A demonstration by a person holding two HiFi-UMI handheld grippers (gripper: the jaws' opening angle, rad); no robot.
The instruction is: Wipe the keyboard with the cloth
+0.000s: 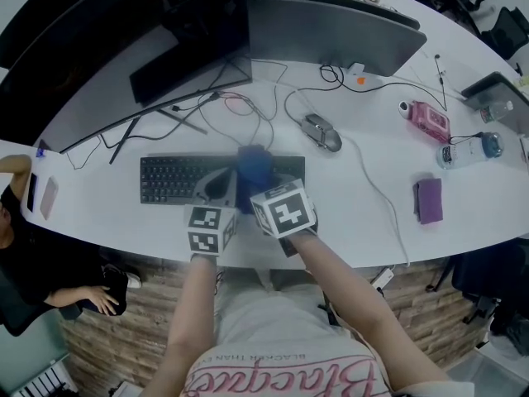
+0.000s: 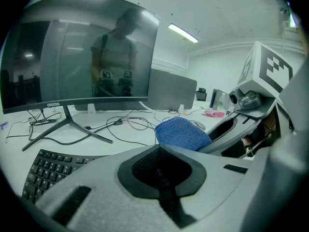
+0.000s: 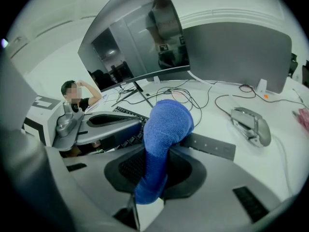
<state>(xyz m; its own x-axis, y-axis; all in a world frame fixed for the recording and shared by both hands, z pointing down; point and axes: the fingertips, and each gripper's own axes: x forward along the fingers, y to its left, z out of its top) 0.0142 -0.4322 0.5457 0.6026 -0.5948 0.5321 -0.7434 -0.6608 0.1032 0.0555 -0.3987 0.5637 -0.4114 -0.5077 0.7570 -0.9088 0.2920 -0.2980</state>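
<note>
A black keyboard (image 1: pixel 173 179) lies on the white desk (image 1: pixel 364 213) in front of a curved monitor. My right gripper (image 1: pixel 250 182) is shut on a blue cloth (image 1: pixel 254 165), which bulges out over the keyboard's right half. In the right gripper view the blue cloth (image 3: pixel 161 144) runs from between the jaws of the right gripper (image 3: pixel 157 170) up and forward, with keyboard keys (image 3: pixel 133 114) just behind it. My left gripper (image 1: pixel 216 185) sits close beside it on the left, over the keyboard. The left gripper (image 2: pixel 160 164) has its jaws together with nothing between them; the cloth (image 2: pixel 182 133) shows to its right.
A grey mouse (image 1: pixel 322 131) and loose cables (image 1: pixel 240 110) lie behind the keyboard. The monitor (image 1: pixel 124 40) and a second screen (image 1: pixel 331 27) stand at the back. At the right are a pink item (image 1: pixel 430 121), a bottle (image 1: pixel 469 150) and a purple pouch (image 1: pixel 428 200). A person (image 1: pixel 33 255) sits at the left.
</note>
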